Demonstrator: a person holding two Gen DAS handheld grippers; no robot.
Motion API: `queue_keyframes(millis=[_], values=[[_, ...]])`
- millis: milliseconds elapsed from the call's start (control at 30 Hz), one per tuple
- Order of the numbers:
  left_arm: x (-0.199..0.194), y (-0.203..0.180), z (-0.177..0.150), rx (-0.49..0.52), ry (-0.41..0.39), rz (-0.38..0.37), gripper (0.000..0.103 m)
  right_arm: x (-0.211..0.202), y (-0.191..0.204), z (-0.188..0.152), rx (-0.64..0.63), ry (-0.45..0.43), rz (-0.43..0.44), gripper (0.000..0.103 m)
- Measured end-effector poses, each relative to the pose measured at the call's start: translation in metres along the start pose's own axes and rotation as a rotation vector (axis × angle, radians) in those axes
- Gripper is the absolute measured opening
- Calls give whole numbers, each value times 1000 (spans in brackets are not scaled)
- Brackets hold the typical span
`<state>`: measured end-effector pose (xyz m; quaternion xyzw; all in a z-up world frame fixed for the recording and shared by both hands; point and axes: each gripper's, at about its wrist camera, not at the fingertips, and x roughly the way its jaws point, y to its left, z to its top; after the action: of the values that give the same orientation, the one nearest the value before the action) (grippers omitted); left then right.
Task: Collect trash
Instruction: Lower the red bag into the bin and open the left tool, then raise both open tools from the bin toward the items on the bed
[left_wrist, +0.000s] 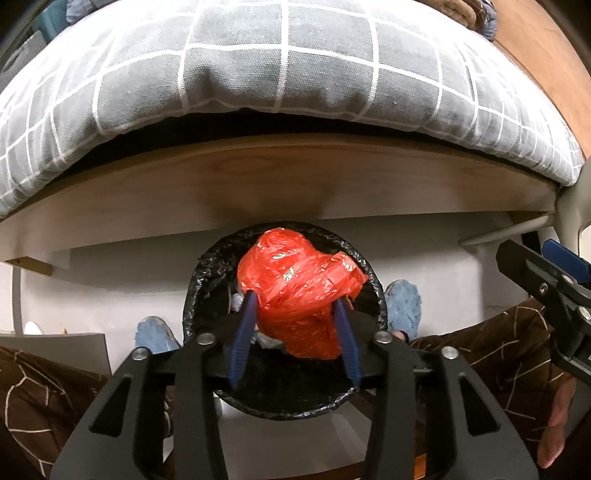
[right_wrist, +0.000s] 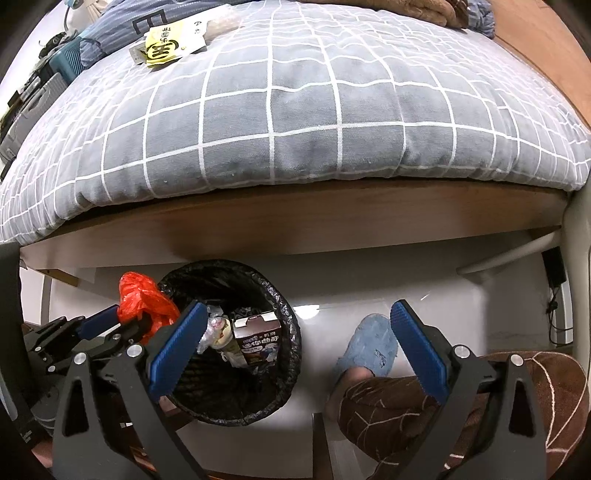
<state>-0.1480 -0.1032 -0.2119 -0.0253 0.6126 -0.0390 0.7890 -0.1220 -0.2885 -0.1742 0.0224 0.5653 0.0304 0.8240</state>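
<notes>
A crumpled red plastic bag (left_wrist: 295, 288) hangs between the blue pads of my left gripper (left_wrist: 294, 299), directly over the mouth of a round bin with a black liner (left_wrist: 207, 266). Both pads touch the bag's sides. In the right wrist view the same bag (right_wrist: 144, 302) sits at the bin's left rim (right_wrist: 258, 273), in the left gripper (right_wrist: 122, 317). A brown drink carton (right_wrist: 258, 339) and clear wrappers (right_wrist: 214, 328) lie inside the bin. My right gripper (right_wrist: 297, 308) stands wide open with nothing in it, right of the bin, above the floor.
A bed with a grey checked cover (right_wrist: 295, 110) and a wooden side rail (left_wrist: 258, 184) overhangs the bin. A yellow packet (right_wrist: 162, 46) lies on the bed. A person's legs in brown trousers (right_wrist: 406, 406) and blue slippers (right_wrist: 373, 343) flank the bin. A metal bed leg (right_wrist: 576, 258) stands right.
</notes>
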Motion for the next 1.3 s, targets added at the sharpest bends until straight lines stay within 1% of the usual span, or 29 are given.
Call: queue_keyframes(millis=[67, 200, 233, 400, 567, 633, 700, 767, 967, 1067, 1167, 1300], values=[[-1, 0, -1, 0, -4, 5, 49, -1, 0, 0, 2, -1, 0, 95], [-8, 4, 1, -9, -24, 2, 61, -5, 3, 2, -3, -8, 4, 95], [-10, 5, 1, -9, -31, 5, 62, -6, 3, 2, -5, -11, 7, 95], [-25, 9, 1, -12, -77, 17, 79, -12, 6, 6, -10, -23, 14, 95], [-37, 19, 6, -46, -103, 24, 89, -19, 11, 11, -16, -37, 25, 95], [-45, 25, 8, -64, -121, 24, 93, -25, 16, 13, -22, -50, 32, 95], [-55, 27, 9, -62, -147, 36, 97, -30, 19, 15, -31, -64, 39, 95], [-64, 27, 10, -49, -171, 56, 97, -34, 24, 17, -40, -76, 46, 95], [-87, 34, 18, -64, -209, 53, 97, -42, 33, 23, -61, -96, 48, 95], [-93, 41, 21, -75, -219, 56, 97, -48, 34, 27, -79, -113, 35, 95], [-102, 49, 28, -94, -229, 52, 97, -57, 37, 34, -92, -134, 32, 95], [-116, 55, 38, -103, -256, 69, 97, -67, 40, 46, -97, -154, 29, 95]])
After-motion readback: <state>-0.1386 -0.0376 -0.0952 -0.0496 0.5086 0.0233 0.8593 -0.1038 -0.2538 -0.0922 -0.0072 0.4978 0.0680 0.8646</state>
